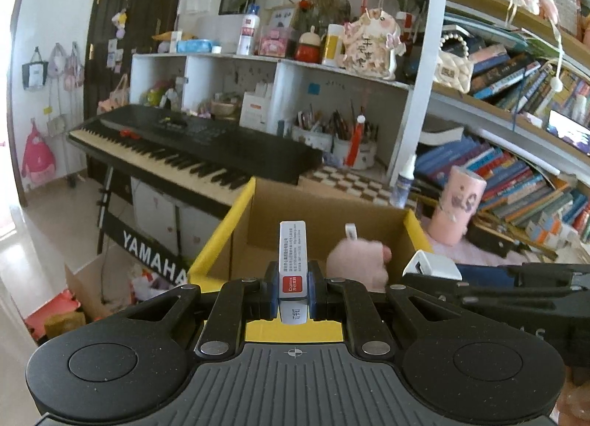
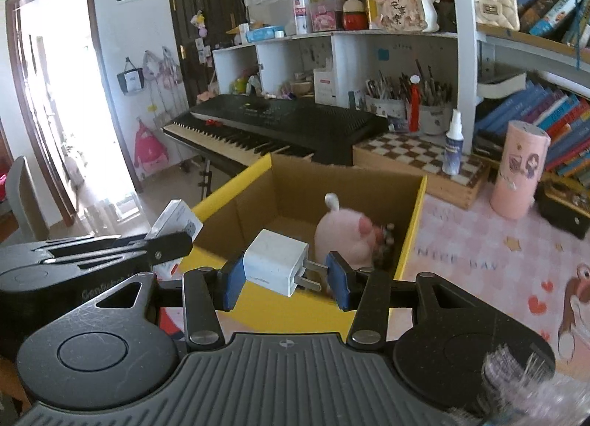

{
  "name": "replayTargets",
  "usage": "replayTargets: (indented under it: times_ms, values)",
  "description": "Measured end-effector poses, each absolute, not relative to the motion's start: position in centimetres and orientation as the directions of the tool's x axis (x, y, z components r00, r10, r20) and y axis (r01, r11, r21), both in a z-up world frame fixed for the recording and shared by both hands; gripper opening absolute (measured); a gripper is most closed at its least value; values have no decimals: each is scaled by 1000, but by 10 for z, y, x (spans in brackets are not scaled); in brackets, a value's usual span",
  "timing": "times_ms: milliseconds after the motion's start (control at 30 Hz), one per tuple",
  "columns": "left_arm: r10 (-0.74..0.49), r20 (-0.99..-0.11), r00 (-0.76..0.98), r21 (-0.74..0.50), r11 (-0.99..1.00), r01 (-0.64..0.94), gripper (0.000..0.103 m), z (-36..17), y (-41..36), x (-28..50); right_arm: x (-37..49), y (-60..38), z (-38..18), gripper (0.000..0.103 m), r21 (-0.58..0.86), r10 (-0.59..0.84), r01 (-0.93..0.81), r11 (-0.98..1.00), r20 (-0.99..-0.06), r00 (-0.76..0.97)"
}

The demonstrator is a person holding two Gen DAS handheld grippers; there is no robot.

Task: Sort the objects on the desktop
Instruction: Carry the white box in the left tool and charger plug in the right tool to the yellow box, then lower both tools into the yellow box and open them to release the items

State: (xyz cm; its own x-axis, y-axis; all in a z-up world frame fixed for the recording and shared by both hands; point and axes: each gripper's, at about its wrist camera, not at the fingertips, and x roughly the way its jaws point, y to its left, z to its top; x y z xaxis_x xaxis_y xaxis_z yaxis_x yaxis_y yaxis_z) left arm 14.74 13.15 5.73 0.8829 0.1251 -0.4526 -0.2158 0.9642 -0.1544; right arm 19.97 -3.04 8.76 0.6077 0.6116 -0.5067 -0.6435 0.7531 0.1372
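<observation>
Left wrist view showed the left gripper (image 1: 293,287) clamped on a slim white staple box with a red label (image 1: 292,256), held upright above the near yellow rim of the open brown cardboard box with yellow-edged flaps (image 1: 221,238). Right wrist view showed the right gripper (image 2: 285,280) with its blue pads (image 2: 232,280) spread fairly wide around a white cube-shaped plug-in charger (image 2: 274,260); the left pad touched the charger's body, while the metal prongs pointed toward the right pad, and contact there could not be told. The charger hung tilted over the box's near edge. Inside the box, against its right wall, lay a pink plush toy (image 2: 344,238). Beyond the box's right side, on the pink patterned desk mat (image 2: 479,260), stood a pink cylindrical container (image 2: 520,175), and a small white spray bottle (image 2: 453,144) stood on a checkered wooden board (image 2: 413,157) at the desk's back edge. A black electronic keyboard (image 2: 284,124) stood behind the box.
</observation>
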Motion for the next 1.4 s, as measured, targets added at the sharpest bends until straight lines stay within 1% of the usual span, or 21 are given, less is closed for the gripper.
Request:
replayTargets:
  times_ms: [200,367,667,867,1133,1300,1333,1400]
  values:
    - [153,-460,875,-129,963,-237,13,56,129,182,235,-22,86,45,132,630,-671,730,-512,584]
    - [154,-505,849,-113,964,-242,13,46,129,207,260,-15,78,45,142,640,-688,712,-534,552]
    - [167,-582,795,-65,966,-251,13,26,134,240,305,6,57,45,82,616,-759,646,-643,455]
    - [149,-644,750,-56,969,-240,13,8,134,253,320,14,41,45,63,593,-793,606,-700,397]
    - [155,-689,708,-8,975,-222,13,-3,132,265,328,23,33,45,-37,570,-853,521,-729,380]
    - [158,-693,704,10,978,-209,14,-4,129,267,329,29,29,45,-108,563,-889,446,-738,372]
    - [161,-692,704,16,978,-209,17,-4,128,267,329,30,28,45,-117,562,-892,436,-739,371]
    - [167,-690,705,24,978,-208,17,-4,127,266,329,31,27,45,-135,561,-898,419,-739,373]
